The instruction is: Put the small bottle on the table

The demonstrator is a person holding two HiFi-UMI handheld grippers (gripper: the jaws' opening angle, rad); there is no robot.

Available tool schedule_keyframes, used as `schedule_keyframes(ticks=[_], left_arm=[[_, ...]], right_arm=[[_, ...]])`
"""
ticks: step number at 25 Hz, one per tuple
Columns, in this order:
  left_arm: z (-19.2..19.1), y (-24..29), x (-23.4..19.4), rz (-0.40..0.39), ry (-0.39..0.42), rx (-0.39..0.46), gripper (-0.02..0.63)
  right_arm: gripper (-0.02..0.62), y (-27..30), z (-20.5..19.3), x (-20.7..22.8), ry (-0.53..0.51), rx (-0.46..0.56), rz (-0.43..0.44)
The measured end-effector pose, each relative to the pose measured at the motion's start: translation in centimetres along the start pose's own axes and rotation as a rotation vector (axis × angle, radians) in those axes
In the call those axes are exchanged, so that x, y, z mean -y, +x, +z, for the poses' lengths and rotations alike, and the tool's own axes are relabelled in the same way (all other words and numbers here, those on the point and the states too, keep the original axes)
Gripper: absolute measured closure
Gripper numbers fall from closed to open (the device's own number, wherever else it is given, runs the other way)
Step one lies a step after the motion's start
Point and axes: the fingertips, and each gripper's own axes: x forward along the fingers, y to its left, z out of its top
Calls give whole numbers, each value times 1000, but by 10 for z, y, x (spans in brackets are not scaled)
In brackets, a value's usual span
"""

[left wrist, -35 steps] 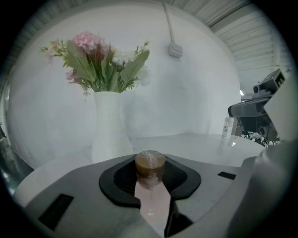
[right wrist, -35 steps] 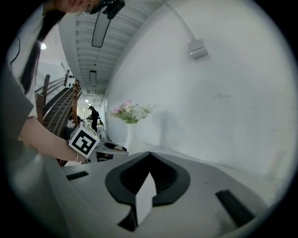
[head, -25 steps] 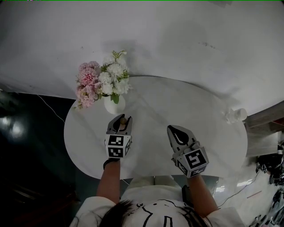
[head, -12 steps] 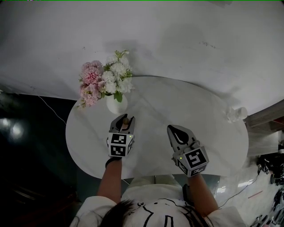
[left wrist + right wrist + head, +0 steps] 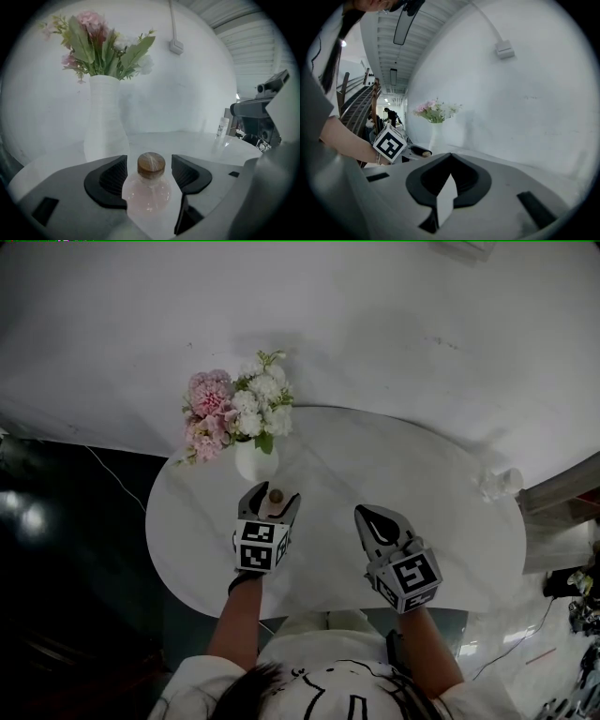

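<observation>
The small bottle (image 5: pixel 149 190), clear and round with pinkish liquid and a wooden cap, stands upright on the white round table (image 5: pixel 450 521), just in front of the flower vase. My left gripper (image 5: pixel 272 495) has just been opening: its jaws stand wide on either side of the bottle with a gap at each pad, so nothing presses on it. The same gaps show between the left gripper (image 5: pixel 149 165) and the bottle's neck in its own view. My right gripper (image 5: pixel 375 519) hovers over the table to the right, shut and empty, as the right gripper (image 5: pixel 450 161) view confirms.
A white ribbed vase (image 5: pixel 255 462) with pink and white flowers (image 5: pixel 239 409) stands right behind the bottle. A small white container (image 5: pixel 497 484) sits near the table's right edge. A white wall rises behind the table; dark floor lies to the left.
The left jaws have spread apart and let go of the small bottle, which stays standing on the table. Neither hand has shifted noticeably.
</observation>
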Motion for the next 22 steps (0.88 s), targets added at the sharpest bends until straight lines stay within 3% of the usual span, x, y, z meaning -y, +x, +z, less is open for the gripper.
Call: schedule_keyframes(ticks=[12,22], left_arm=[[20,-34,-1,40,25,67,293],[51,-102,12,118,35,158,293]], right_arm=[[602,-23,11,-10,-15,35,-14],[602,-70,37,-20,-21,104,-23]])
